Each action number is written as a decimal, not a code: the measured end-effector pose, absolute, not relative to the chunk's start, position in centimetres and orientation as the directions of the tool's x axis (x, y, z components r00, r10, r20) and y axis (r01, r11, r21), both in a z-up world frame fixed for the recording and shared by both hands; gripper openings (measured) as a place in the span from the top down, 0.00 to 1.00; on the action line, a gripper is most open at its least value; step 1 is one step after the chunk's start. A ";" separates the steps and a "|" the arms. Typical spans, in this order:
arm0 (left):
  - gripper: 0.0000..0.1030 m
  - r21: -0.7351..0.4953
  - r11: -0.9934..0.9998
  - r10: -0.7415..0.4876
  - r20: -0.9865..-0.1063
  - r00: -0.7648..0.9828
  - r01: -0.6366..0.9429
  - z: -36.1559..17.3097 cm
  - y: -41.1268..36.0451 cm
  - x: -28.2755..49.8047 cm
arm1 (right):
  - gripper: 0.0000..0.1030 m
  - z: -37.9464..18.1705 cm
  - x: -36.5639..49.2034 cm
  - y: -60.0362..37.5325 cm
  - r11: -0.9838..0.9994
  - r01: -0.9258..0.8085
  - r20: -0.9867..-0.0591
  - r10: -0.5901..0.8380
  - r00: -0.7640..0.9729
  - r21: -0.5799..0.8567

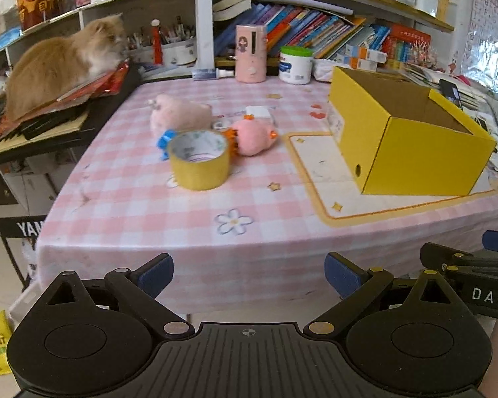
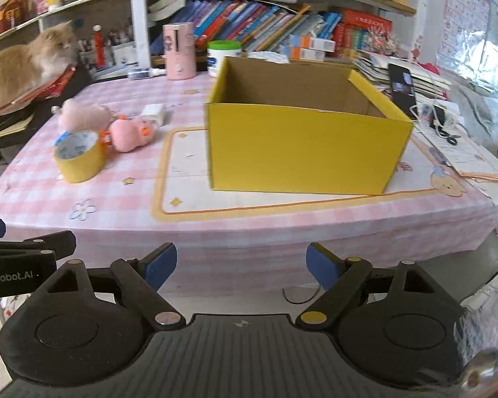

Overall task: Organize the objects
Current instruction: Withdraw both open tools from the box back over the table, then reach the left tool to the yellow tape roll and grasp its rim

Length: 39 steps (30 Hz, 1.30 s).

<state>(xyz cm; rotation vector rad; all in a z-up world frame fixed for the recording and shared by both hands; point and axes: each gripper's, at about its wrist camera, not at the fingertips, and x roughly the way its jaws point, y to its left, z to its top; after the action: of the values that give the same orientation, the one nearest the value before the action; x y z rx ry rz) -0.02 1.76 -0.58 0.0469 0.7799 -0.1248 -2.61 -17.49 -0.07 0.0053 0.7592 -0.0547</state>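
1. Two units: left hand-held gripper (image 1: 249,277) and right hand-held gripper (image 2: 241,263), jaws wide, empty, short of counter (image 1: 142,205) edge.
2. Tape roll (image 1: 199,159), pink plush toys (image 1: 254,137) ahead of left unit.
3. Yellow box (image 2: 302,146) ahead of right unit, open-topped.

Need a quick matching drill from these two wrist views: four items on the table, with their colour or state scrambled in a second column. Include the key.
Column one:
1. tape roll
2. cardboard box
3. round plush toy
4. jar

Column two:
A. pink, lying on its side beside the tape
B. white with a green lid, at the table's far edge
C. yellow, open on top, nothing visible inside
D. yellow, lying flat with its hole facing up

Pairs: 1-D, 2-C, 3-A, 4-B
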 end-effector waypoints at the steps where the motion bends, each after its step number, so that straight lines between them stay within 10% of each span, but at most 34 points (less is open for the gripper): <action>1: 0.04 0.000 0.992 -0.092 -0.704 0.704 0.129 -0.6 2.1 -0.2 | 0.18 -0.1 -2.7 -17.2 0.999 0.043 -0.689 -0.039 0.724 -0.011; 39: 0.04 -0.045 0.998 0.008 -0.677 0.736 -0.052 0.6 7.4 2.7 | 0.30 0.8 2.1 -10.8 0.978 -0.208 -0.683 0.165 0.712 0.019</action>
<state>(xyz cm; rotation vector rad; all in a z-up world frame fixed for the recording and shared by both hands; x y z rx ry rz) 2.75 7.40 0.57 -0.0622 0.7434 0.0332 2.07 -10.81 0.79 -0.0604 0.7511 0.2072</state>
